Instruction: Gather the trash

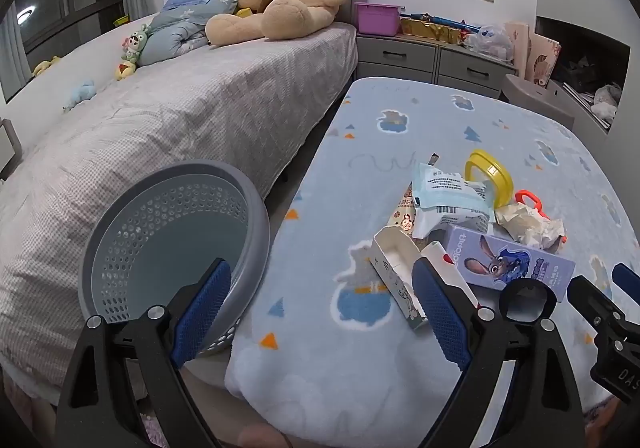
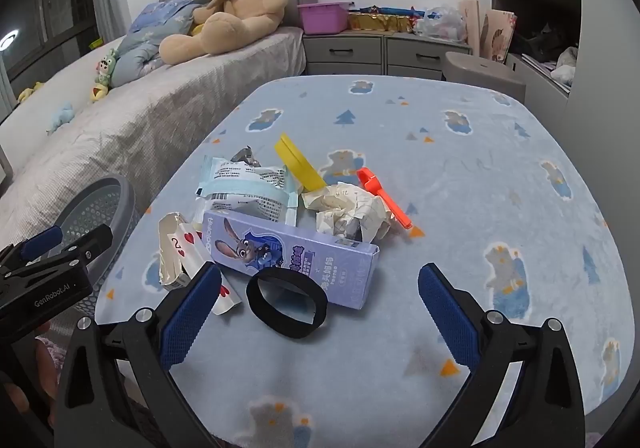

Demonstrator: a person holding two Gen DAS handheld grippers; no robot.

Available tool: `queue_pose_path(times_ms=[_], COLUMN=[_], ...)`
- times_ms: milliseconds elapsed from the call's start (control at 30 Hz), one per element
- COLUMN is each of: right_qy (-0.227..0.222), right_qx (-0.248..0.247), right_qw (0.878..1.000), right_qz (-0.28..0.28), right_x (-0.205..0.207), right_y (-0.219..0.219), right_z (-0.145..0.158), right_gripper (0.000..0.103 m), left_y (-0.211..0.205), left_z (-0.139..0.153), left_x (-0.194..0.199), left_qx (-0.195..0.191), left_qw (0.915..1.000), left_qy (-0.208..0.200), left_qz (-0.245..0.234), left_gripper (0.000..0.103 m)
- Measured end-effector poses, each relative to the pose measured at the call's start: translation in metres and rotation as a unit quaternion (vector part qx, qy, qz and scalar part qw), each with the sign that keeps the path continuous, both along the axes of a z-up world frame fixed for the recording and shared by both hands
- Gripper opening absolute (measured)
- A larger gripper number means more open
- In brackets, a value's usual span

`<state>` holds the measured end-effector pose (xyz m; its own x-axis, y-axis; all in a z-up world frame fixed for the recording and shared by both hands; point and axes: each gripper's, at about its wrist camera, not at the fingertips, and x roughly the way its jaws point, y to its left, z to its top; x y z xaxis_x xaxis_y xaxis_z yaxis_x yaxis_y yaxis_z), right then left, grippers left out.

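Both claws (image 1: 322, 292) (image 2: 320, 300) wide, empty | trash pile (image 2: 288, 207) mid-table | basket (image 1: 176, 232) at left edge

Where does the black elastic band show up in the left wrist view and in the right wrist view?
Left wrist view: black elastic band at lower right, just past the purple rabbit box, right of the left claw.
Right wrist view: lower centre, against the box's near edge, between the right claw's fingers.
Shared landmark: the purple rabbit box, touching the band in both views.
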<state>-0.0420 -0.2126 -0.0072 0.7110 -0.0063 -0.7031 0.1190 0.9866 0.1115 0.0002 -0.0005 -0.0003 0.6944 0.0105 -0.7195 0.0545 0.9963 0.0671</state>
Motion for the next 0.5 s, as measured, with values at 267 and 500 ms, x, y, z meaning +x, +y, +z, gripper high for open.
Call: queue_pose_path(times_ms=[267, 500], right_qy=[0.002, -0.001], right_qx=[-0.002, -0.002], right_qw=[1.0, 1.0], right_qz=[0.001, 0.0], right_x=[0.0004, -0.0009], right_y=[-0.0009, -0.0017], right_z=[-0.0005, 0.0003], right_gripper=[0.097, 0.097], left_y=[-0.0001, -0.0001], left_z=[0.0001, 0.0], left_x=[-0.0002, -0.0002], left_qx=[0.001, 0.001], left_qw=[1.0, 1.0], left_qy=[-0.001, -0.003], left_qz=[0.0, 0.0], left_gripper=[0.088, 0.088])
